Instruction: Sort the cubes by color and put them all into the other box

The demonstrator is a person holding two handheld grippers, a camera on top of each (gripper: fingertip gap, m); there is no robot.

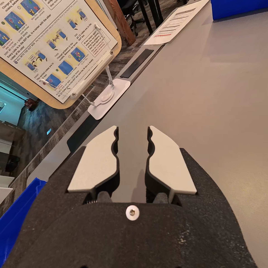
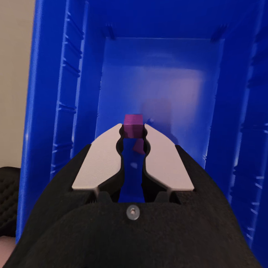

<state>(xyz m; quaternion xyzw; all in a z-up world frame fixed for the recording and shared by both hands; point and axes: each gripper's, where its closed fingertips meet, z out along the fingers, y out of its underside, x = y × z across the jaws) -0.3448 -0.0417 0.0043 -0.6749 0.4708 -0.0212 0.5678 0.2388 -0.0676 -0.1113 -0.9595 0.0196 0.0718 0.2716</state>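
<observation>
My right gripper (image 2: 133, 128) pinches a purple cube (image 2: 132, 127) above the blue box (image 2: 69, 101) floor, while my left gripper (image 1: 132, 129) hangs spread and empty over the grey table (image 1: 203, 116).

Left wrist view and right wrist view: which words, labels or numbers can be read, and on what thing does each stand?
instruction sheet on the wooden board: printed words, numbers and small pictures, partly legible; I do not quote writing.
paper sheet on the grey table: lines of print, too small to read.
Right wrist view: no writing on the blue box or the purple cube.
</observation>
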